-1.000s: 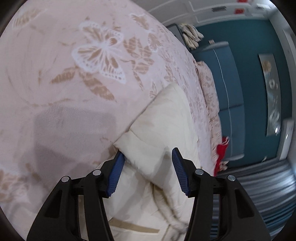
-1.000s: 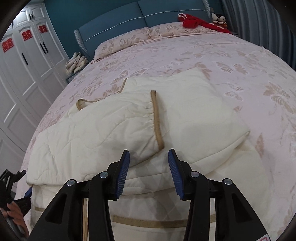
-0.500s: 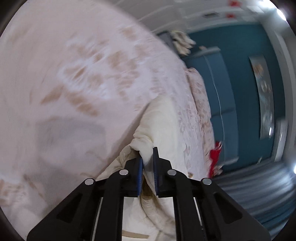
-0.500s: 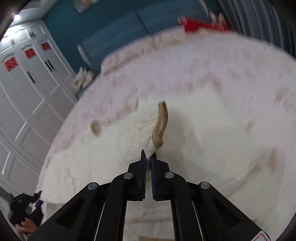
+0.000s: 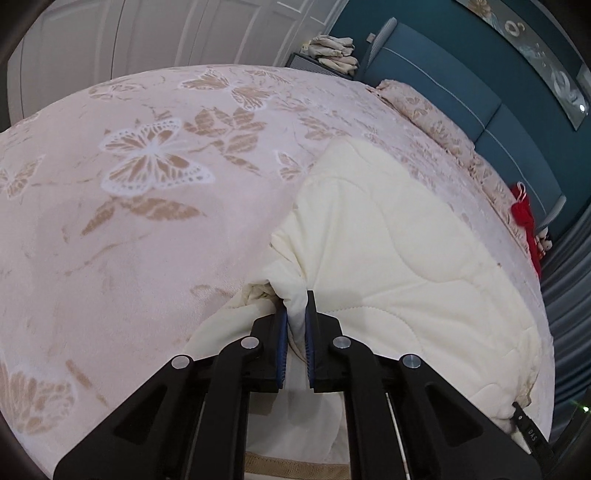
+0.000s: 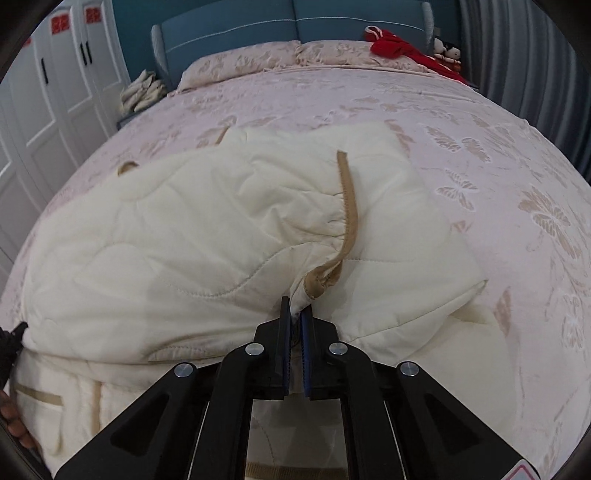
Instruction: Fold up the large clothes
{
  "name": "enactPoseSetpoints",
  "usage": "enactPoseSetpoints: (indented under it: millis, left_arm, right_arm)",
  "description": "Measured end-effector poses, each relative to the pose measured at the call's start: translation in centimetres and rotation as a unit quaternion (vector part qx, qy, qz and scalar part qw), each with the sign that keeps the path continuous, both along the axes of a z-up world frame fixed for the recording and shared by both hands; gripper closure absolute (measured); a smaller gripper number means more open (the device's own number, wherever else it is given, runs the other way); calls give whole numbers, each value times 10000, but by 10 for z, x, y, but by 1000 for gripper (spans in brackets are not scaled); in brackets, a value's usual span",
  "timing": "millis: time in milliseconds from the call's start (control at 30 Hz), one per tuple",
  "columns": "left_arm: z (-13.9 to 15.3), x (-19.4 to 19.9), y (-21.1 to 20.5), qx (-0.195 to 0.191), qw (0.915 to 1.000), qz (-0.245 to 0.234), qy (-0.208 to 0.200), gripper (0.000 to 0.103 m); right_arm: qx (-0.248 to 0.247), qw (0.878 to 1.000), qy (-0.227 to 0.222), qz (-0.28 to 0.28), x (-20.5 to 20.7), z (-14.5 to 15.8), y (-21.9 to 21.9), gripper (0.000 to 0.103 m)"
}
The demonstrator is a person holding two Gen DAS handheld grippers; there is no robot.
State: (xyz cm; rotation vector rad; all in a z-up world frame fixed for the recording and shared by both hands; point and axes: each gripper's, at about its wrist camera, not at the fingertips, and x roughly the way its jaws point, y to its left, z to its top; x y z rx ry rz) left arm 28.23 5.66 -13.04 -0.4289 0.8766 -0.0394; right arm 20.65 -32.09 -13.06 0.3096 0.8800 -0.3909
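Observation:
A large cream quilted jacket [image 6: 192, 258] with tan trim lies on the bed; it also shows in the left wrist view [image 5: 388, 258]. My left gripper [image 5: 295, 314] is shut on a bunched cream fold at the jacket's left edge. My right gripper [image 6: 295, 314] is shut on the tan-edged cuff [image 6: 321, 280] of the sleeve that lies across the jacket's body. The left gripper's tip [image 6: 11, 343] shows at the left edge of the right wrist view.
The pink butterfly-print bedspread [image 5: 147, 166] covers the bed. Pillows [image 6: 258, 59] and a red garment [image 6: 399, 48] lie by the blue headboard [image 6: 288, 22]. White wardrobes [image 6: 55, 81] stand on the left, with a pile of cloth [image 6: 142, 90] beside them.
Both grippers were open a second ago. Each has shut on the jacket, the left on an edge fold and the right on the sleeve cuff, and both have lifted the fabric a little.

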Motion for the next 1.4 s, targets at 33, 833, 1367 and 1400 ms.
enactPoseSetpoints:
  millis: [33,833,1367,1400]
  left_arm:
    - [-1,0,-1,42,10000,-1,-15,95]
    - [2,-3,-10,401,9991,-53,-98,93]
    - [-7,0,-17,649,9977,-183,-67,92]
    - [-7,0,-18,680,9975,-185,-67,92]
  right_arm:
    - [18,10000,-24,8,-1,0,0,97]
    - [-512,9960,-650,-346,-50,67,14,80]
    - [-471,9973,209,531,-11,-11,41,90]
    - [-461,9973,196,529,-11,-11,41,90]
